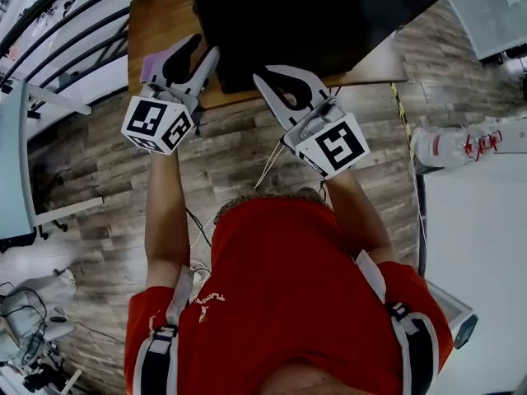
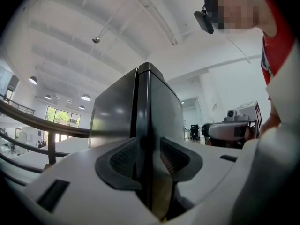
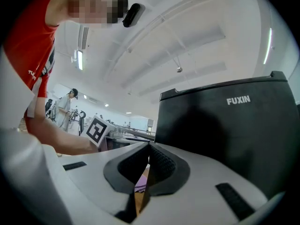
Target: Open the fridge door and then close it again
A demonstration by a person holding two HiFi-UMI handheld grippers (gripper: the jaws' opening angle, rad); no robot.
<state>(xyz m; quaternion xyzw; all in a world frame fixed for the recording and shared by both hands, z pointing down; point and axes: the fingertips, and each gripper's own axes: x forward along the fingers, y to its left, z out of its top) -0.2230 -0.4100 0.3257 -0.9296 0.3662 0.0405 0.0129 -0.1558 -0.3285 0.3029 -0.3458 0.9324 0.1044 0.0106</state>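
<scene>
The fridge (image 1: 313, 15) is a compact black box that stands on the wooden worktop (image 1: 156, 23) at the top of the head view. Its branded front faces me. In the left gripper view its near vertical corner, with a dark seam running down it, fills the centre of the frame.

The left gripper (image 1: 207, 44) sits at upper left in the head view, close to that corner. Its fingers (image 2: 117, 161) stand wide apart. The seam shows in the gap between them, and I see no pad pressing on it, so it has hold of nothing. The right gripper (image 1: 260, 74) is just right of it in front of the fridge face. Its fingers (image 3: 161, 161) are closed tip to tip with nothing caught between them.

The door looks rigid and glossy, so I expect the pads to slip on its flat face. I would guess a sealing strip holds it shut until a firm first tug breaks it free, after which it should swing lightly on its hinge.

The best hold seems to be the door's free edge at that seam, one finger behind the lip and one on the front. I cannot tell from here whether there is a recessed handle. The fridge is small and may slide on the worktop when pulled, so the closed right gripper could brace the body. Closing should need only a steady push on the front.
</scene>
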